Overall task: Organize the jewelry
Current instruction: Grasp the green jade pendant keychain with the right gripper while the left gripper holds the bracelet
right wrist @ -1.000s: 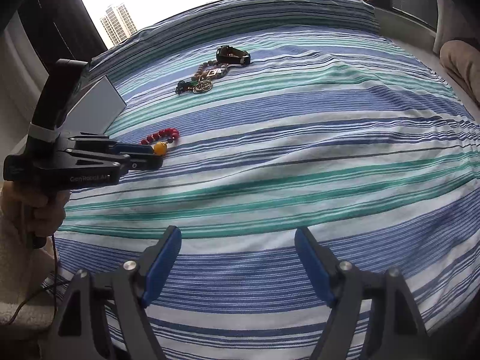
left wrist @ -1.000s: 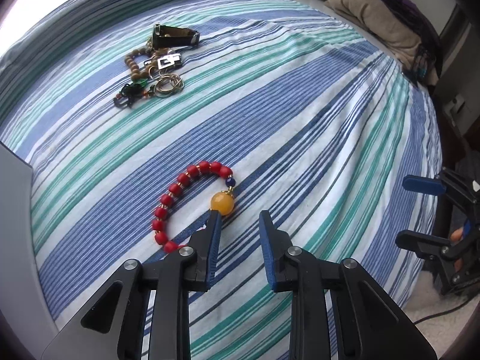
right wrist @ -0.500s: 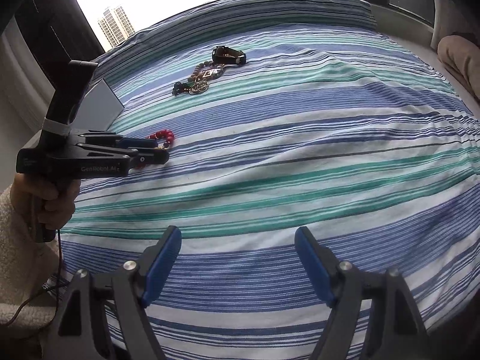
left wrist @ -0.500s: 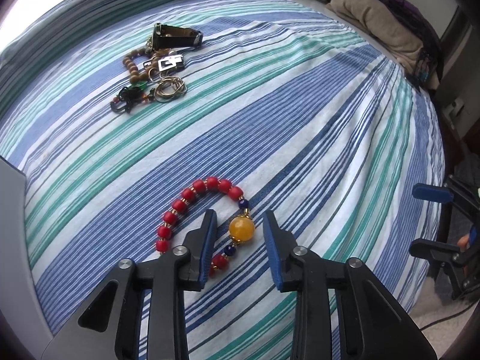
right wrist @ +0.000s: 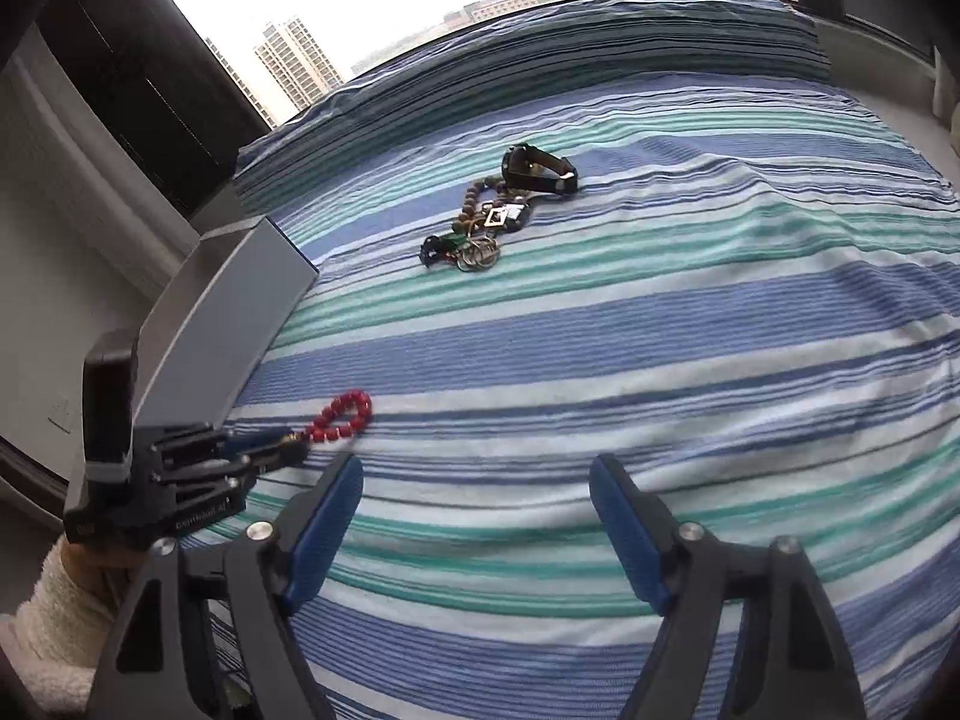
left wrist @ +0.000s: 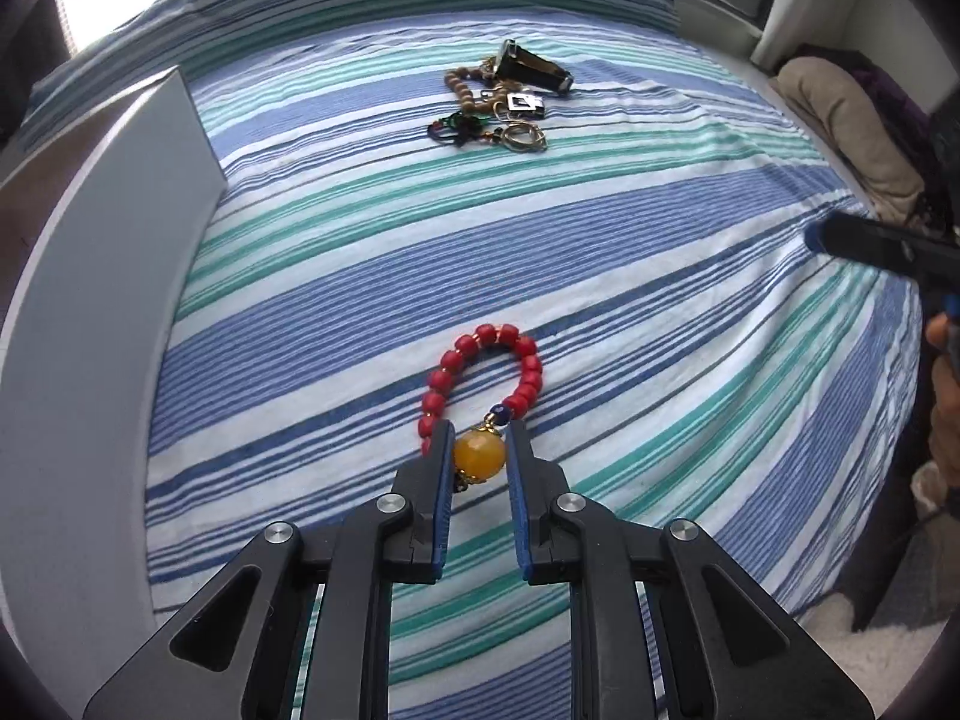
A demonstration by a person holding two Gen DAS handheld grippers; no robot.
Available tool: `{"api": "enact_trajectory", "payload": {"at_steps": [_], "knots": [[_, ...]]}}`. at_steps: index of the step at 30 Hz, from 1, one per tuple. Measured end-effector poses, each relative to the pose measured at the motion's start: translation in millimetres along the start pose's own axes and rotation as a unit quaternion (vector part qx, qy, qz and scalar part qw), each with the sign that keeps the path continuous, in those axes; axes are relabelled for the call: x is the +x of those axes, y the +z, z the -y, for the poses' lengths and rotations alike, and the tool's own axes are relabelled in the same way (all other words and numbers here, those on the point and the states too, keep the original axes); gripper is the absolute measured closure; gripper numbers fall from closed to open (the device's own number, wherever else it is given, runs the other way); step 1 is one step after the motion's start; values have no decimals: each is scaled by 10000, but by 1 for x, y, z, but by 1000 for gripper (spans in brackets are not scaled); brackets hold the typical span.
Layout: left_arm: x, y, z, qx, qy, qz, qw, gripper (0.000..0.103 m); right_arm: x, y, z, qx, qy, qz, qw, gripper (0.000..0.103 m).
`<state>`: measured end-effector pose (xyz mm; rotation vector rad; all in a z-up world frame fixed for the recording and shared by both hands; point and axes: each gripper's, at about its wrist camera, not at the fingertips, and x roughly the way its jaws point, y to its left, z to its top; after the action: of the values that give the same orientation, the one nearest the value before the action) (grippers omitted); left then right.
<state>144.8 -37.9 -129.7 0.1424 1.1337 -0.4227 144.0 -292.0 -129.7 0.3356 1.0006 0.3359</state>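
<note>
Left gripper (left wrist: 479,450) has just been closing and is now clenched on the large amber bead (left wrist: 478,455) of the red bead bracelet (left wrist: 483,375), both blue pads pressing the bead's sides. The rest of the bracelet loops away from the jaws over the striped bedspread (left wrist: 660,276), near the bed's left edge and just beside a grey box (left wrist: 90,276) standing at that edge. Whether the loop rests on the fabric or hangs just clear of it cannot be told. Right gripper (right wrist: 477,504) is released, jaws standing wide with nothing between them, hovering over the near part of the bedspread. Remaining jewelry pile (right wrist: 480,222) lies toward the far edge, well apart from the bracelet: a black-strapped wristwatch (right wrist: 540,171), a brown wooden bead string (right wrist: 474,198), metal rings (right wrist: 480,255) and a dark green piece (right wrist: 441,245), touching one another. A white fleece sleeve (right wrist: 54,618) shows behind the left gripper in the right wrist view
</note>
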Motion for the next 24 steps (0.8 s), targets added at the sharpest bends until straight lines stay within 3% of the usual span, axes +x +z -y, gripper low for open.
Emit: {"api": "enact_trajectory", "payload": {"at_steps": [3,5,8,11,14,16,18,20,24], "knots": [[-12,-15,5,93,-125,51,9999,87,36,58,-11,-92,318,-179,9993,27],[-12,-22,10,179,-166,26,9997,87,66,94,-28,-496,367,-317,9976,57],[-6,-31,14,188,-184,-42,9996,87,109,125,-68,-1709,184,-371,9844,63],[-4,-35,13,95,-225,-73,9997,87,148,128,-98,-2725,-176,-468,9608,63],[-5,-36,12,37,-264,-43,9996,87,177,127,-107,-3006,-447,-673,9503,63],[-5,-35,10,21,-280,-32,9996,87,189,125,-107,-3008,-554,-800,9487,65],[-4,-35,8,4,-284,-37,9996,87,193,120,-105,-3008,-718,-806,9476,99],[-5,-38,7,-11,-292,-32,9996,87,188,115,-103,-2912,-730,-745,9510,103],[-1,-40,4,-49,-314,-58,9995,87,143,93,-95,-2629,-207,-628,9625,103]]}}
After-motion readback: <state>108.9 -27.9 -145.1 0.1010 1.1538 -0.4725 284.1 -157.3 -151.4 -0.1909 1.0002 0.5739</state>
